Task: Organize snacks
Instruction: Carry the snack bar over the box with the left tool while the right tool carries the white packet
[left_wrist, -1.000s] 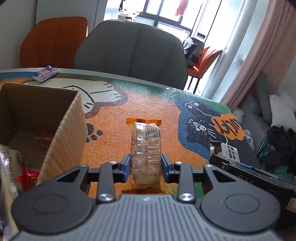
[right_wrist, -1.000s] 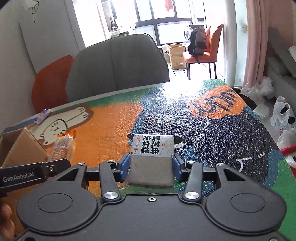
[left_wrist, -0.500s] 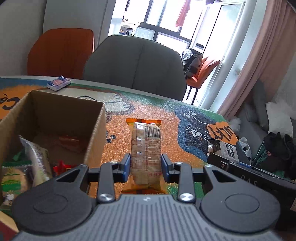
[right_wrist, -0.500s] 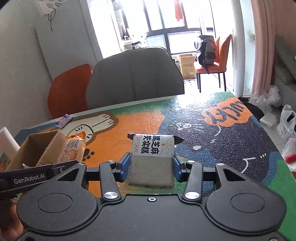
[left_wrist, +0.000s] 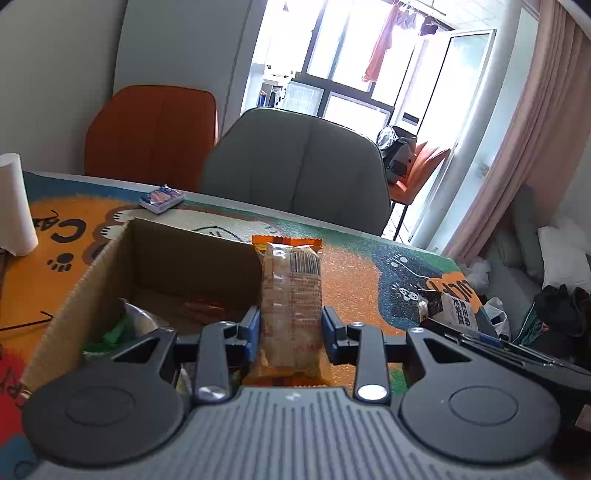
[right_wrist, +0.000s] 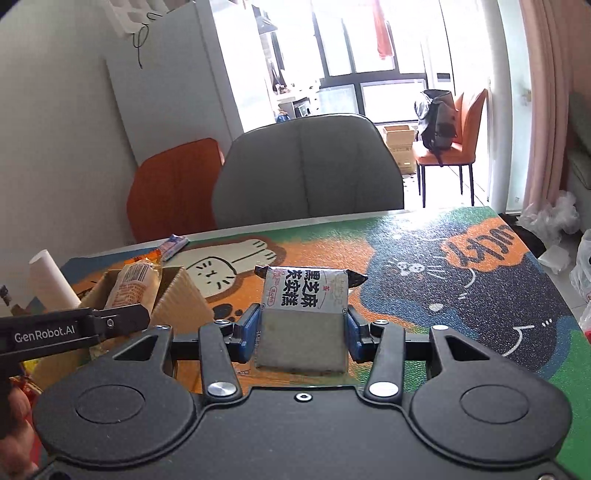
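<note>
Snack packets are riding in both grippers: the left gripper (left_wrist: 291, 328) is clamping its fingers across the middle of a long orange-ended biscuit pack (left_wrist: 291, 295), and the right gripper (right_wrist: 301, 328) is squeezing a grey sesame-cake packet (right_wrist: 303, 317). Both are probably handling light, crinkly and crushable, so mid-body holds are suiting them. Left of them, the cardboard box (left_wrist: 74, 295) is already holding wrappers; its near-right wall is standing in the way, with a paper roll (left_wrist: 14, 206) waiting further left on the surface (right_wrist: 480, 295).

Orange-ended biscuit pack (left_wrist: 290, 302) above open cardboard box (left_wrist: 79, 291); grey sesame-cake packet (right_wrist: 303, 317) held aloft.
</note>
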